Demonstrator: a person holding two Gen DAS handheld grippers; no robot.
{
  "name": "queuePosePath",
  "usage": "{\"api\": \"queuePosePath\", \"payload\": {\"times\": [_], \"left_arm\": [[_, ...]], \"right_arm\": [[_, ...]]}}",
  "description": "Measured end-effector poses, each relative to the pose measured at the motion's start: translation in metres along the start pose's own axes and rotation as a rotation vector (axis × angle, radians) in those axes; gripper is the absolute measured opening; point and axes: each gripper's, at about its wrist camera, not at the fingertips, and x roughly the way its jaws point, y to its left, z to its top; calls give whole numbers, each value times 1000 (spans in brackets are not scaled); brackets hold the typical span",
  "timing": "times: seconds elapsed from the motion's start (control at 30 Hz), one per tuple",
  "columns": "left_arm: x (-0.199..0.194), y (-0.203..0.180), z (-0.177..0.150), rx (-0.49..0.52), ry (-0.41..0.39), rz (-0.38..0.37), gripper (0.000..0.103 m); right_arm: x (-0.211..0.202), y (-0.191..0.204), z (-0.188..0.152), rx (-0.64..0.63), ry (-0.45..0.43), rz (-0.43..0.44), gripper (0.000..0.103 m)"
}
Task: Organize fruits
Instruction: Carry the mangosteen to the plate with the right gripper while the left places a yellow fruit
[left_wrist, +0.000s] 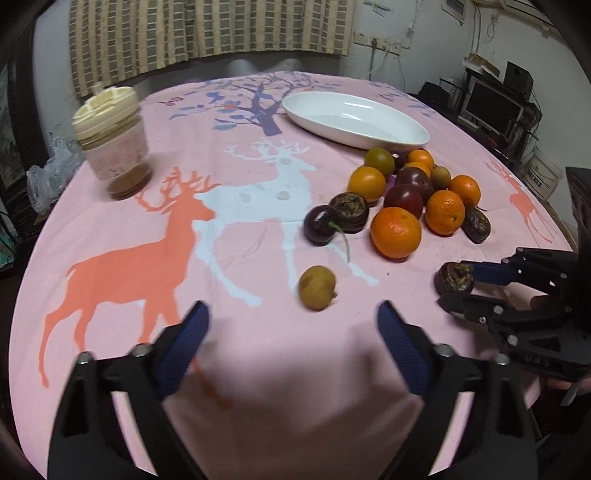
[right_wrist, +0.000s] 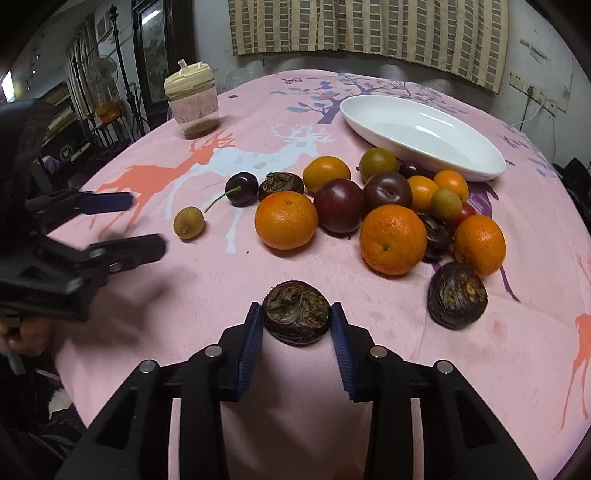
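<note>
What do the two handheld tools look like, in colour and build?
Both the left tool and the right tool are black angular plastic frames with triangular cut-outs and silver screw heads. Each finger carries a ribbed blue pad. Faint embossed letters mark the right one's body. No cables show.

Home room: deer-print tablecloth (left_wrist: 258, 350), checked curtain (right_wrist: 369, 26), computer monitor (left_wrist: 491, 107).

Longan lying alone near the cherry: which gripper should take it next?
Left. The left gripper is open and empty, with the longan just ahead between its fingers. The right gripper is shut on a water chestnut, which has yet to reach the white dish.
</note>
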Motion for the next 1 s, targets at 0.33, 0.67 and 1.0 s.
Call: {"api": "queuePosePath", "payload": {"times": [0.33, 0.67, 1.0], "left_arm": [[30, -12, 16, 29, 66, 8, 37], [13, -11, 22, 42, 36, 7, 24], [41, -44, 170, 96, -112, -73, 24]], "right_arm": [[-8, -21, -9, 49, -22, 32, 38], [-30, -41, 12, 64, -87, 99, 38], [5, -137, 137, 221, -199, -80, 38]]}}
